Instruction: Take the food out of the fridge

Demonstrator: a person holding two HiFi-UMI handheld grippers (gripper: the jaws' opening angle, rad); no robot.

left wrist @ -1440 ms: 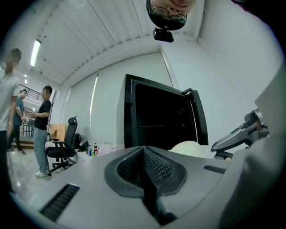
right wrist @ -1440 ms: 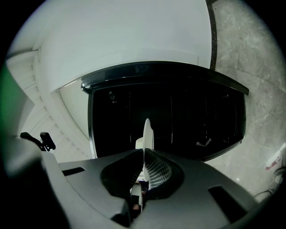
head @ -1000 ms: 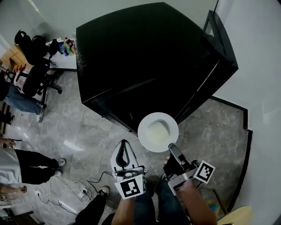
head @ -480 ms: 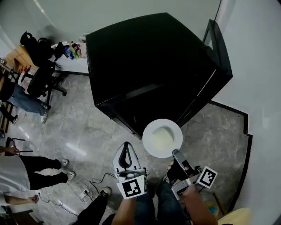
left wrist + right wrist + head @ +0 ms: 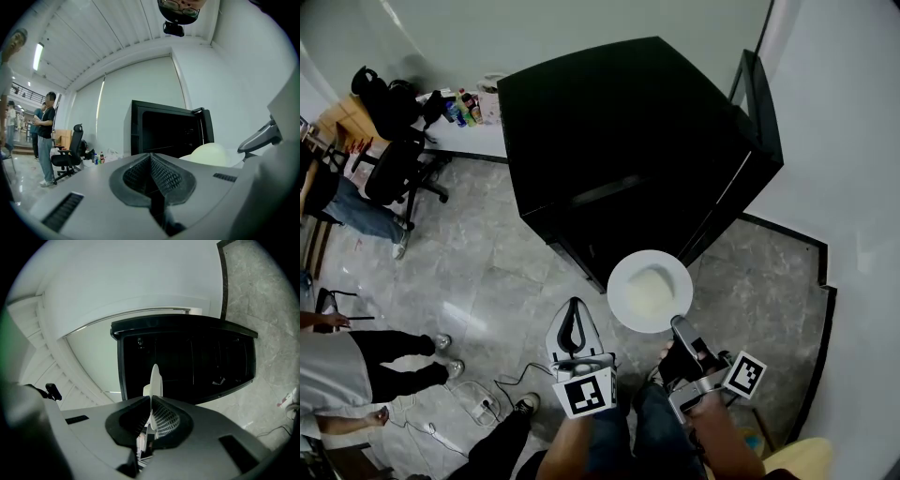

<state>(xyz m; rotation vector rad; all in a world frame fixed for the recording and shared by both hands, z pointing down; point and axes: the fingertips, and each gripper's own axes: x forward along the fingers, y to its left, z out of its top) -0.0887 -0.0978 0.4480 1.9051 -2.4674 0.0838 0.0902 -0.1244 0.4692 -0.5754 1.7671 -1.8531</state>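
**Plate is out, now it needs a landing spot**

My right gripper [image 5: 679, 326] has its fingers [image 5: 165, 422] clenched on the rim of the plate [image 5: 622, 275]. The pale food [image 5: 649, 291] sits on it, just outside the open fridge [image 5: 656, 141]. My left gripper [image 5: 573, 307] is closed and empty. Next, I judge, I should carry the plate level and set it down.

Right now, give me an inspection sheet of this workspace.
Surface: grey tiled floor; no worktop seen.
Job's things: black fridge, door open; white plate with pale food held in front of it.
Clutter: bottles on a side table.
Grippers: right gripper shut on the plate's rim; left gripper shut, empty.
Cables: power strip and cords on the floor.
Surroundings: office chair; people standing at the left.
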